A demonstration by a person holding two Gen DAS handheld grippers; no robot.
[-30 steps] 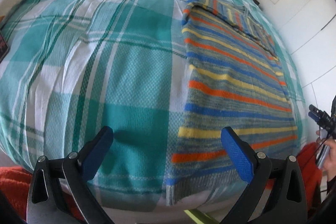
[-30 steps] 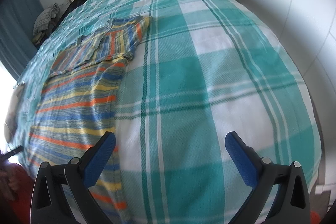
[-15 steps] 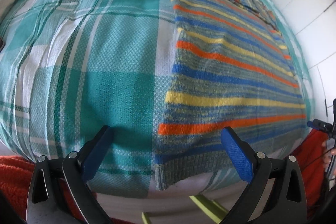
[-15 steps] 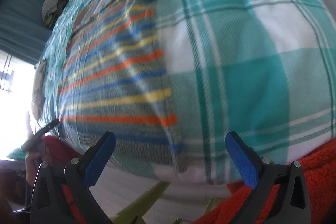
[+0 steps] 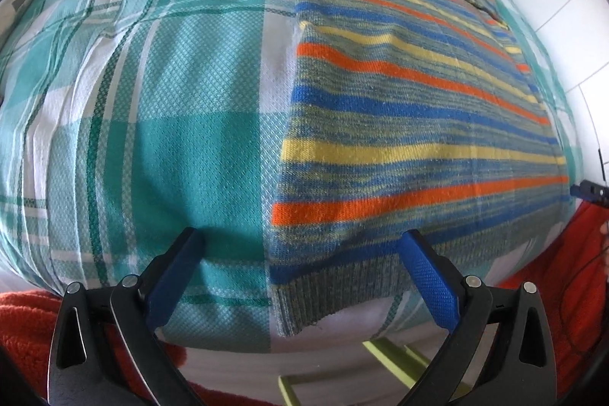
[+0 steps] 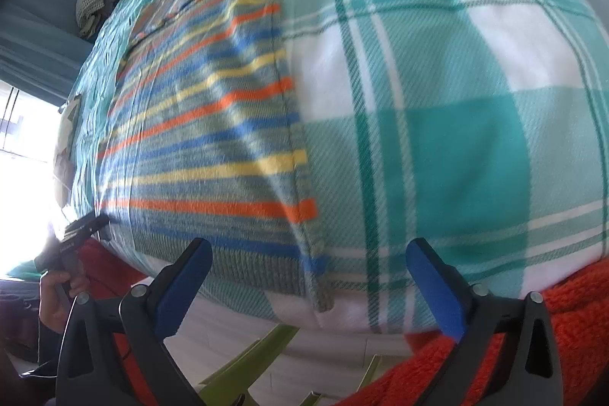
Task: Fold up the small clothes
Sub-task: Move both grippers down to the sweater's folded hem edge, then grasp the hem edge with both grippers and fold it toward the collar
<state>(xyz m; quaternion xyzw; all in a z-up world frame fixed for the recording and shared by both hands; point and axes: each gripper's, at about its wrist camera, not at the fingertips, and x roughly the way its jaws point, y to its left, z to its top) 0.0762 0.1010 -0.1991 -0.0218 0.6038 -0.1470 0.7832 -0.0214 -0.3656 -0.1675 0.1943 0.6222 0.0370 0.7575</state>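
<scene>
Here we see one small knitted sweater point(image 5: 411, 124) striped in orange, blue, yellow and grey-green, lying flat on a bed covered by a teal-and-white checked bedspread point(image 5: 160, 109). It is the only garment spread out on the bed. Its ribbed hem hangs just over the near edge of the mattress, and its sleeves are folded across the far end of the body.

We hold two pairs of tongs, one in each hand, both spread wide and gripping nothing. The left tongs point(image 5: 300, 246) hover at the near edge of the bed, straddling the sweater's near left corner: the left blue pad sits over bare bedspread, the right blue pad over the hem. The right tongs point(image 6: 308, 253) straddle the near right corner of the sweater point(image 6: 213, 147) in the same way, left pad over the hem, right pad over the bedspread point(image 6: 449, 94). Whether any pad touches the cloth we cannot tell.

In the right wrist view, the hand point(image 6: 57, 295) holding the left tool shows at the far left. A fuzzy orange-red fabric point(image 6: 571, 322) fills the near corners below the bed, and yellow-green bars point(image 5: 396, 360) show beneath the mattress edge.
</scene>
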